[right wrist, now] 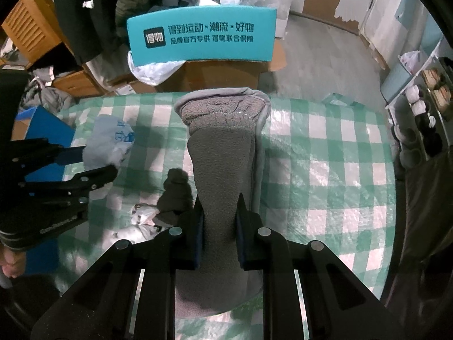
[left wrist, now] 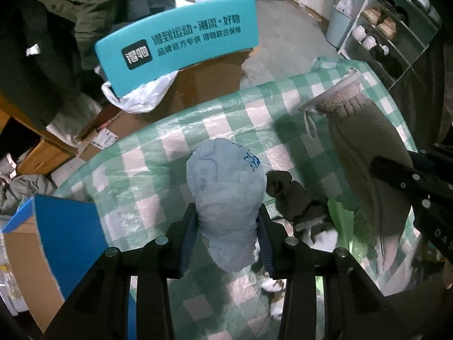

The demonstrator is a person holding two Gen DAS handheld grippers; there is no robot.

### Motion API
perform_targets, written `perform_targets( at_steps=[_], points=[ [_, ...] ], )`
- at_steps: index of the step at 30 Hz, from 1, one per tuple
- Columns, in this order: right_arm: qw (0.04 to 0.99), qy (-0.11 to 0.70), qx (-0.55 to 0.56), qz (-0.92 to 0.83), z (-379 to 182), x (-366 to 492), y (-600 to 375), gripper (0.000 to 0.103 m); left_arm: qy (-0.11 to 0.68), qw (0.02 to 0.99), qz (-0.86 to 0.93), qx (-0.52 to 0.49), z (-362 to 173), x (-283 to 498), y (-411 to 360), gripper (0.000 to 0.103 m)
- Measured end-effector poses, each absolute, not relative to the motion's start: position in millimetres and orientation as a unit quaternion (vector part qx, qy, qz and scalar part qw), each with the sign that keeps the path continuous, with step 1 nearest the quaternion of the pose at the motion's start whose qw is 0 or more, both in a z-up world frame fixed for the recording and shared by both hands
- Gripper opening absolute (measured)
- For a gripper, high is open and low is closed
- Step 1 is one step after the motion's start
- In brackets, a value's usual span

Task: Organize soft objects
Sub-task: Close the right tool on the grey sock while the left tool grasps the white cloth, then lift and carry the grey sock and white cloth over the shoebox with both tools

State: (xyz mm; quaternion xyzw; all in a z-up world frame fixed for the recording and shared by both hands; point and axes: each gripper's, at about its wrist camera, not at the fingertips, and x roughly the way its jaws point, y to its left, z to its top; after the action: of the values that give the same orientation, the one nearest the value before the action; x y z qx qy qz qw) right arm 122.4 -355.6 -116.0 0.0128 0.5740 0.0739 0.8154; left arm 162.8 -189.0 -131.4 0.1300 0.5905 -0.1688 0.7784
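Hanging from the left gripper (left wrist: 228,221), a crumpled pale blue plastic bag (left wrist: 226,195) w/ blue print is pinched between the fingers (left wrist: 188,240), which are nearly closed on it, pads pressing both sides; the bag sits above the counter (left wrist: 181,147), which wears a green-and-white checked plastic cover. Right gripper (right wrist: 219,221) has its fingers (right wrist: 198,232) closed tight on a grey fleece-lined garment (right wrist: 223,153), a long strip w/ smooth grey outer edge & fuzzy inside, stretching away toward the counter's far edge. Between the two, on the checked cover, lies a dark grey sock-like bundle (left wrist: 288,195) next to some white fabric (right wrist: 141,221), both just beside the held items. Beyond the counter: a cardboard box w/ a teal flap (right wrist: 202,39) bearing printed text, a white plastic bag (right wrist: 153,72) under it. Shoe rack (left wrist: 382,34) w/ shoes at far right. Dark jackets (left wrist: 51,28) hang at upper left. A blue-edged carton (left wrist: 65,226) sits off the counter's left side.
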Motion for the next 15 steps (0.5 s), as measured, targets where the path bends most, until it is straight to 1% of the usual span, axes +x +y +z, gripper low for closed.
perform_targets(
  at_steps=[15],
  points=[
    [0.832,0.549,0.004,0.085,-82.4,104.4,-343.1,0.017,0.562,0.8,-0.171,0.124,-83.6,128.2,-163.7,0.04]
  ],
)
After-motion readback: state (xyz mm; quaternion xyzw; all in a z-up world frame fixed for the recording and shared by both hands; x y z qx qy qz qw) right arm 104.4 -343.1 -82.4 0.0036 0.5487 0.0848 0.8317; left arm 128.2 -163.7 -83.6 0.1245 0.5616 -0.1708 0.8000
